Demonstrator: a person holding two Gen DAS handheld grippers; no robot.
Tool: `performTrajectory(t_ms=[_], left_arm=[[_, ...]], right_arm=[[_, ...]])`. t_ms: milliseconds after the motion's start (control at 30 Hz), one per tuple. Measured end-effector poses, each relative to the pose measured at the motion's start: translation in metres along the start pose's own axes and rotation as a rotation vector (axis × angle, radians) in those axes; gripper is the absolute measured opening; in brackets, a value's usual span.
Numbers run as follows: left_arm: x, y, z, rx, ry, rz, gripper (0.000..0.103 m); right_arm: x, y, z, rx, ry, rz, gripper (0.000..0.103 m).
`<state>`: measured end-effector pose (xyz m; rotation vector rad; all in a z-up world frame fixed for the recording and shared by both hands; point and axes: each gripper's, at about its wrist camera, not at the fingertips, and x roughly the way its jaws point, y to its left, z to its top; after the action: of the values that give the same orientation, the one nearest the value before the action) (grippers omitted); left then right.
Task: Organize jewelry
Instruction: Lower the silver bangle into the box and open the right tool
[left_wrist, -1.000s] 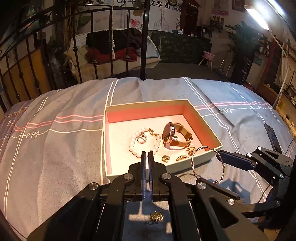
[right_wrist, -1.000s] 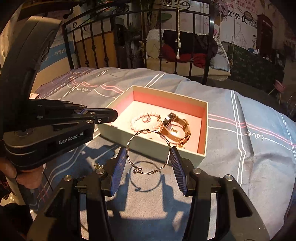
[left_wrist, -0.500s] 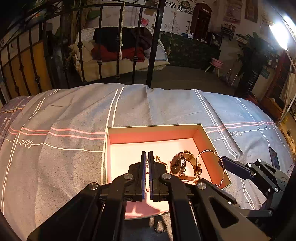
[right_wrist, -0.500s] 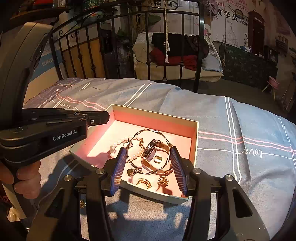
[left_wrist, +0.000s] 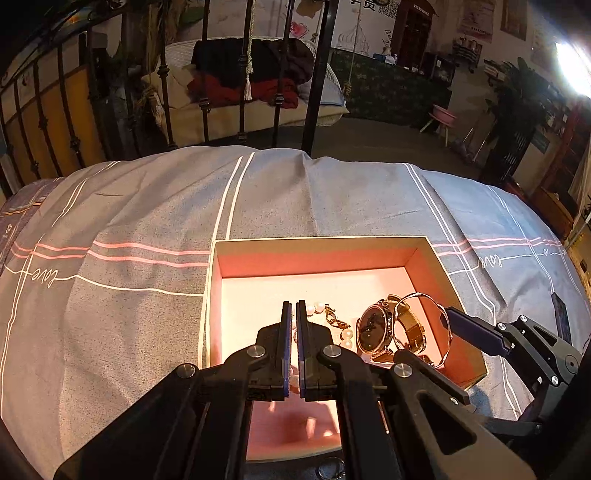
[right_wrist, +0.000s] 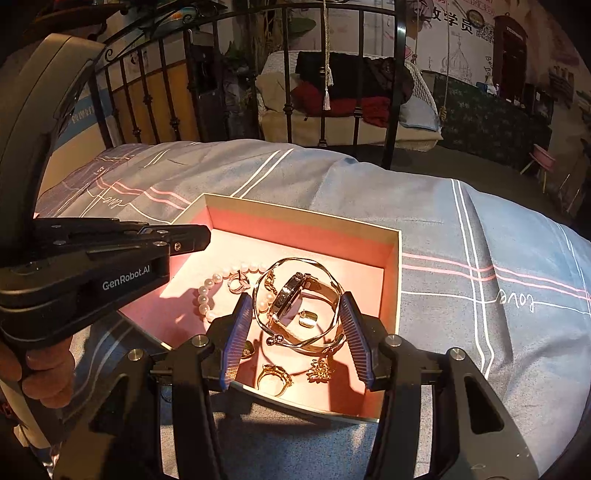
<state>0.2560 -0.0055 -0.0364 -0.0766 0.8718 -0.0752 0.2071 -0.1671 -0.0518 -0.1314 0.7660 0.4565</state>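
A pink-lined open box (right_wrist: 392, 258) (left_wrist: 317, 244) sits on the grey bedspread. Inside lie a pearl bracelet (right_wrist: 207, 291), a gold watch (right_wrist: 291, 295) (left_wrist: 373, 328), rings (right_wrist: 275, 374) and small gold charms (right_wrist: 319, 369). My right gripper (right_wrist: 297, 336) (left_wrist: 465, 328) is shut on a thin silver bangle (right_wrist: 269, 325) (left_wrist: 447, 325) and holds it over the box, above the watch. My left gripper (left_wrist: 293, 339) (right_wrist: 184, 240) is shut and empty, hovering over the box's near-left part.
A small ring (left_wrist: 330, 469) lies on the bedspread just in front of the box. A black iron bed rail (left_wrist: 314, 74) stands behind the bed. The bedspread (right_wrist: 480, 221) stretches wide on both sides of the box.
Both grippers have moved forward over the box. The bangle, held outside the box front a second ago, is now over the watch inside it.
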Motion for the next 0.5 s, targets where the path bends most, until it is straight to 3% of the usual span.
performTrajectory(t_ms=[300,500], left_arm=[[0.011,0.0,0.004,-0.013,0.026,0.009,0.003],[0.012,-0.002,0.005,-0.005,0.025,0.021,0.013]], right_arm=[[0.009,0.004,-0.003,-0.022,0.024,0.004,0.05],[0.008,0.004,-0.004,-0.025,0.03,-0.003,0.05]])
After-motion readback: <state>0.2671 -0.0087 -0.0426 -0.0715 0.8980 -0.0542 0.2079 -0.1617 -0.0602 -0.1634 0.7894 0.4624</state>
